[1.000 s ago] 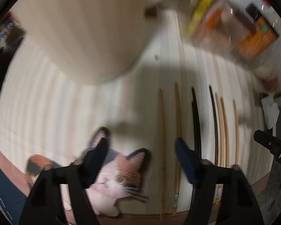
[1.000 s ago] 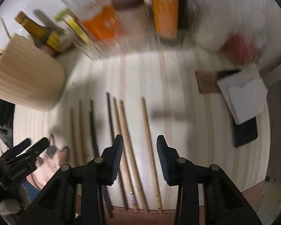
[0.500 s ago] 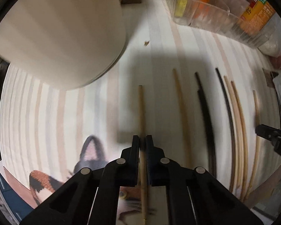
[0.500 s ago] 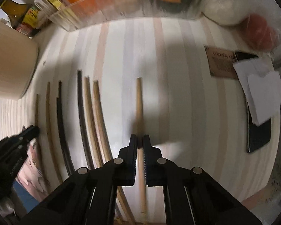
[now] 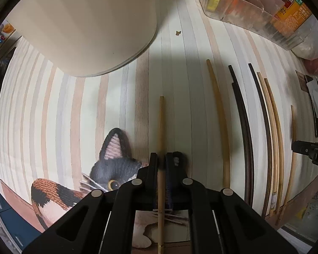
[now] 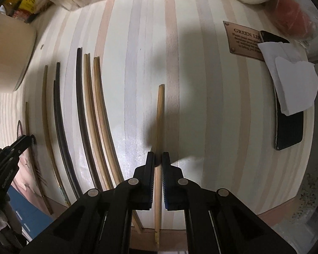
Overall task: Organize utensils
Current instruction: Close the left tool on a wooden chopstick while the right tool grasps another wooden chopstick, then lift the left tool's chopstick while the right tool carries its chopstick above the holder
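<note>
Several chopsticks lie side by side on the striped table. My left gripper [image 5: 161, 158] is shut on the leftmost wooden chopstick [image 5: 161, 127], over a cat picture [image 5: 108, 169]. My right gripper [image 6: 158, 158] is shut on the rightmost wooden chopstick [image 6: 159, 116]. Between them lie a tan chopstick [image 5: 219, 116], dark chopsticks [image 5: 242, 122] and two more light ones [image 5: 273, 122]; in the right wrist view the dark ones [image 6: 80, 105] and light ones [image 6: 95, 105] lie left of my held stick. A large cream container [image 5: 84, 21] stands at the far left.
A clear bin of packets [image 5: 254, 6] stands at the back. A brown label plate [image 6: 243, 40], white paper [image 6: 290, 80] and a dark phone [image 6: 288, 131] lie at the right. The table's front edge [image 6: 222, 222] is close below my grippers.
Both grippers were open a second ago, then each closed on a chopstick. Since then the view has moved closer over the table; the grip holds.
</note>
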`<action>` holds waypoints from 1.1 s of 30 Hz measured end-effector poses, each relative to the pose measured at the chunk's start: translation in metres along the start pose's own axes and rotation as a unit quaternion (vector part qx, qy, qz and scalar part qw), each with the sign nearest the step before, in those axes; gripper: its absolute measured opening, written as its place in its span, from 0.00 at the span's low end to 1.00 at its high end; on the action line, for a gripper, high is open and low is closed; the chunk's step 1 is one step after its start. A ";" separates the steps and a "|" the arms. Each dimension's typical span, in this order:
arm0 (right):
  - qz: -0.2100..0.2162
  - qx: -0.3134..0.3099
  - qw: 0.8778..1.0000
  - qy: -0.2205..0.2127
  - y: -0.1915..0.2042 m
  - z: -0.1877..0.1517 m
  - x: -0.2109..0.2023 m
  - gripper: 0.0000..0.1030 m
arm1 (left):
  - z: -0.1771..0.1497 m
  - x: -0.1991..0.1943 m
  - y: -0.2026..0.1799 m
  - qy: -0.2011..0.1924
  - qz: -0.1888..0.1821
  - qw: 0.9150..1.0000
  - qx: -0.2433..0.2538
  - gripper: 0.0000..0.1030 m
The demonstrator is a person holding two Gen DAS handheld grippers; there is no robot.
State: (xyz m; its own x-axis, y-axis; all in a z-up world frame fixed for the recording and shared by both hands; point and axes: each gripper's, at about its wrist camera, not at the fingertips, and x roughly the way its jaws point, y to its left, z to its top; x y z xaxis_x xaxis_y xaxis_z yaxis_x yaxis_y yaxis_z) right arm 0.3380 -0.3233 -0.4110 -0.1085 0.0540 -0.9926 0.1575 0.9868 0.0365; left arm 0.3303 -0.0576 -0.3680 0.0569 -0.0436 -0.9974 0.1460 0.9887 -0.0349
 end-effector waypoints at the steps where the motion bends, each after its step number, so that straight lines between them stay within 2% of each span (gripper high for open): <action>1: -0.004 -0.002 1.000 0.005 0.002 0.000 0.001 0.07 | 0.001 0.000 0.005 0.000 0.000 1.000 0.000 0.06; 9: -0.018 -0.012 1.000 0.019 0.011 0.004 0.003 0.07 | 0.005 0.001 0.001 -0.002 0.004 1.000 0.007 0.06; 11: -0.020 -0.012 1.000 0.019 0.011 0.002 0.002 0.07 | 0.005 -0.002 -0.010 -0.003 0.008 1.000 0.013 0.06; 15: -0.024 -0.009 1.000 0.012 0.016 0.026 0.003 0.07 | 0.013 -0.003 -0.016 -0.006 0.009 1.000 0.020 0.04; 19: -0.008 0.008 1.000 -0.014 0.006 0.017 0.001 0.06 | 0.017 -0.008 -0.016 -0.012 0.012 1.000 0.010 0.04; 26: 0.021 0.023 0.996 -0.079 -0.001 -0.011 -0.032 0.06 | 0.011 -0.070 -0.009 -0.077 -0.008 0.997 0.009 0.04; 33: 0.043 0.009 0.984 -0.174 0.013 -0.037 -0.092 0.06 | -0.001 -0.135 -0.004 -0.144 -0.020 0.989 0.004 0.04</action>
State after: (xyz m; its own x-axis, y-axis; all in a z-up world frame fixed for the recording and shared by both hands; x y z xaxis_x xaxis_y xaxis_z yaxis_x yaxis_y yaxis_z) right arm 0.3136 -0.3097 -0.3152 0.2484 0.0794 -0.9654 0.1687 0.9778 0.1239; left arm 0.3211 -0.0559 -0.2331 0.3300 -0.1236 -0.9358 0.1610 0.9842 -0.0733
